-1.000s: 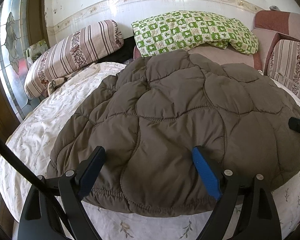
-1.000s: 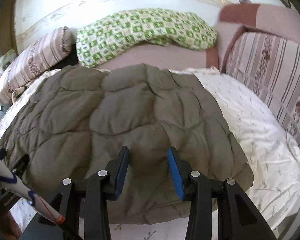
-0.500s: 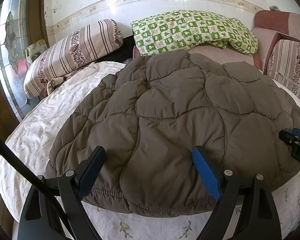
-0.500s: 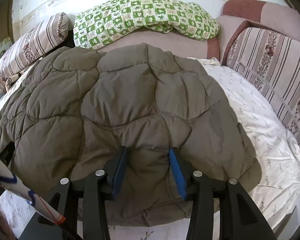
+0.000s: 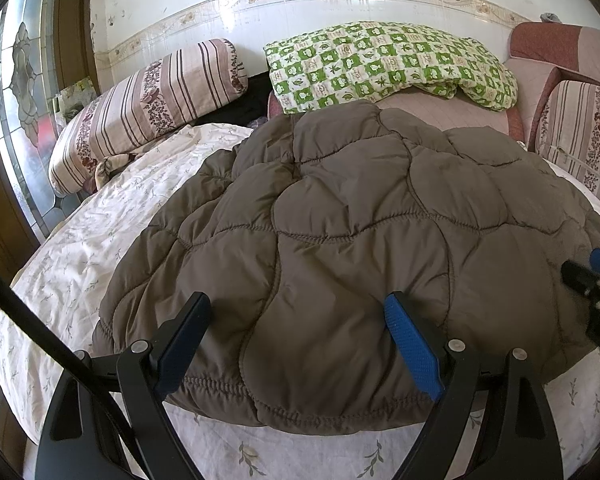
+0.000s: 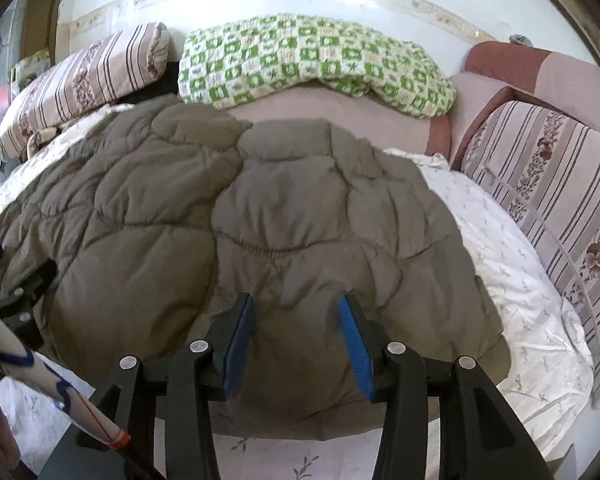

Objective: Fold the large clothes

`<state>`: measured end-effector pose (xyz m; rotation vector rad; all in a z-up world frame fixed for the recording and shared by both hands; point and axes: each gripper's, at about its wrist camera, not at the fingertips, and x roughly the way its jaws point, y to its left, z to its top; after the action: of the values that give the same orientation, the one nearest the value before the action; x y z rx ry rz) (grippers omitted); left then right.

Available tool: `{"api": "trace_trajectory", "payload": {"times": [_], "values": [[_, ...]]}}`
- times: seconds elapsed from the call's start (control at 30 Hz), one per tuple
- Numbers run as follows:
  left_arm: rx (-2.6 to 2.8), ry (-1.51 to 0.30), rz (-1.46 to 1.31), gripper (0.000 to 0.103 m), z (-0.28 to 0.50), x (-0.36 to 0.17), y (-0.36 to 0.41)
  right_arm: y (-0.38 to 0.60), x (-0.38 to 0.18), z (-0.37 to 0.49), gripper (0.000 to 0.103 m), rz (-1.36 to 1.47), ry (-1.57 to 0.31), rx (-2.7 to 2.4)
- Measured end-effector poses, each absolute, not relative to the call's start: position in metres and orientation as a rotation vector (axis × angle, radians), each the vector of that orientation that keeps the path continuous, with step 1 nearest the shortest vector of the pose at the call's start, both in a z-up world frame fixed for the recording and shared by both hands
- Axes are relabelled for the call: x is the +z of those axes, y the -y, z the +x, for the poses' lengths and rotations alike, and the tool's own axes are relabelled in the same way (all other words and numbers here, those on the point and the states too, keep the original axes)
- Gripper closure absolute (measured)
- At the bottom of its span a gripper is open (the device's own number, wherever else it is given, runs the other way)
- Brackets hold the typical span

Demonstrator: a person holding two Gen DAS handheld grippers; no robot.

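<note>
Progress looks early to middling: the coat [image 5: 340,216], a brown quilted one, lies spread flat on the bed [image 5: 80,248], its hem toward the cameras and its far end near the green checked blanket [image 5: 384,64]. No sleeve shows loose at either side, so they may already be tucked under or folded in, though the pictures cannot settle that. What seems plainly left is the big fold, hem toward collar or side over side, and any tidying after it

At the far left of the bed sits a striped pillow [image 5: 152,96], clear of the coat. The sheet beside it is bare, leaving room to work

The left claw [image 5: 296,308] stands wide open over the left part of the hem, one finger on each side of a broad stretch of padding. The fingertips sit over the cloth but do not pinch it, so nothing is gripped here

Further right, the right claw [image 6: 296,312] hangs over the right part of the hem with its jaws partly apart and nothing clamped. A bulge of quilting rises between its fingers, yet the pads do not appear to press on it. That view is slightly blurred, so contact is a judgement

At the right edge a striped cushion [image 6: 548,184] lines the bed, just beside the sheet, well apart from the coat's side

Both claws poised at the hem suggests a lift of that edge comes next, so most folding is still to do
</note>
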<state>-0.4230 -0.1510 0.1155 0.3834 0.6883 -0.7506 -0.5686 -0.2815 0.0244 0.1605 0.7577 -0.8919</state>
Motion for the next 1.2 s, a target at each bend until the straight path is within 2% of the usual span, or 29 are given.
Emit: {"api": "trace_trajectory", "payload": {"times": [0.33,0.6,0.87,1.2], "values": [[-0.750,-0.685,0.379,0.015,-0.424,0.117,0.151,0.279,0.022,-0.569,0.049,0.148,-0.768,-0.903],[-0.726,-0.645,0.339,0.015,-0.418,0.130,0.142,0.269,0.036,-0.574,0.046,0.115,-0.706,-0.910],[-0.693,-0.730,0.308,0.015,-0.400,0.122,0.138,0.272,0.034,-0.573,0.044,0.130,-0.716,-0.897],[-0.692,-0.728,0.320,0.015,-0.402,0.122,0.139,0.275,0.027,-0.572,0.042,0.150,-0.744,-0.898]]}}
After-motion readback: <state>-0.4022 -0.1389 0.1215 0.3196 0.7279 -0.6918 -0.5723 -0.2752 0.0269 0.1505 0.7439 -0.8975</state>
